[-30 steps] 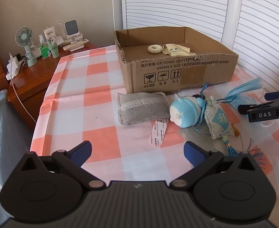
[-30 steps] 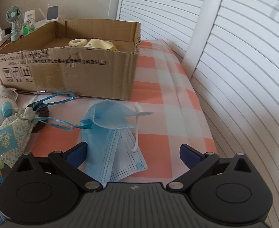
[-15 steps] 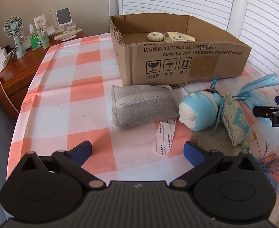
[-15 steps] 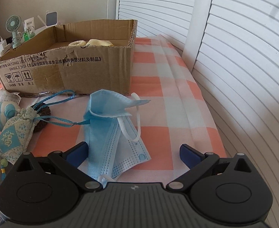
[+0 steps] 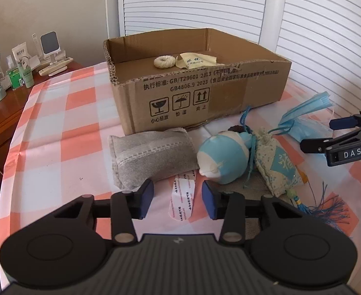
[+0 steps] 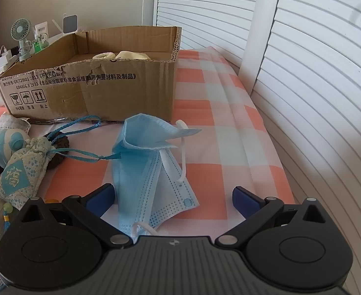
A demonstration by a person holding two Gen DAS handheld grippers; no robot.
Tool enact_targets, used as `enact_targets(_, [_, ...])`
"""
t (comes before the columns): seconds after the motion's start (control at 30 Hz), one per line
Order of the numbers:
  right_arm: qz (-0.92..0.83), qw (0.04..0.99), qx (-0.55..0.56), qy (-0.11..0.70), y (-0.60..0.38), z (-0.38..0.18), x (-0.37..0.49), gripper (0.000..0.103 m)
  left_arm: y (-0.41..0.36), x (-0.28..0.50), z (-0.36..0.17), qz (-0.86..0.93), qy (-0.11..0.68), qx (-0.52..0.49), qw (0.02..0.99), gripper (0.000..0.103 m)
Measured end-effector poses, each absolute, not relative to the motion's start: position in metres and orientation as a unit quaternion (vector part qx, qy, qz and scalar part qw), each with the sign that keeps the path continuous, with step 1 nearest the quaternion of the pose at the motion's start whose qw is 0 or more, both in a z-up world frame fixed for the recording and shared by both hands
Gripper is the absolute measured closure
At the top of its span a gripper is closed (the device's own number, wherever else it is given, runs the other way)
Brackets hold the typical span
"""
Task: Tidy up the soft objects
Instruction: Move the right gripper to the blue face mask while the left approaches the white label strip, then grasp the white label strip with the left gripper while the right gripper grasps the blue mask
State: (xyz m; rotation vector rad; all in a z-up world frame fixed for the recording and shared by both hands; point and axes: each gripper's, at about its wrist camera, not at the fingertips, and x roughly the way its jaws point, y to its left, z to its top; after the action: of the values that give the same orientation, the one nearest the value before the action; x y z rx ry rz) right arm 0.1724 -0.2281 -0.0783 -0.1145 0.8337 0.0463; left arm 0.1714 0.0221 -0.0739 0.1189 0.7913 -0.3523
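Step in hand, as I judge it: picking the next soft item off the checked tablecloth [image 5: 57,132] for the box; my left gripper [image 5: 178,200] has just been narrowing its jaws, and they now stand part-closed around the white adhesive plaster strip with red print [image 5: 182,198], which lies flat between the blue pads [image 5: 144,198]; the pads do not look to be pressing on it, so I count nothing as held yet. Next move, I reckon: come down onto the cloth and pinch the strip by its edge; it is thin and flat, so a slip is likely.

My right gripper [image 6: 171,200] hangs released, jaws wide, over the crumpled light-blue surgical face mask [image 6: 150,162], near the cloth's right edge; not gripped.

Loose items in front of the box, near the cloth's middle: grey non-woven fabric pouch [image 5: 153,156]; blue-and-white round stuffed toy [image 5: 223,157]; floral cloth sachet with blue tassel [image 5: 277,163], just beside the toy.

Container: open brown cardboard box [image 5: 205,98] toward the far edge; inside, a cream braided ring [image 5: 165,62] and a pale yellow cloth [image 5: 195,61], side by side on the floor; the rest looks bare.
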Motion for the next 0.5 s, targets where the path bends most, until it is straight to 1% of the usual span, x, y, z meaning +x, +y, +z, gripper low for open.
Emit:
enact_targets(0.13, [0.024,0.912,-0.058,0.405,-0.228,-0.078,0.170,0.000,0.018,0.172,-0.074,-0.175,0.382,0.056,0.906,0.084])
enact_targets(0.17, [0.024,0.912,-0.058,0.405,-0.228,-0.078,0.170,0.000,0.019,0.171,-0.073,-0.176,0.382,0.054,0.906,0.086])
enact_targets(0.5, [0.026,0.912,-0.062,0.404,-0.227,-0.078,0.164,0.000,0.034,0.147,-0.071,-0.167,0.395,0.042,0.902,0.086])
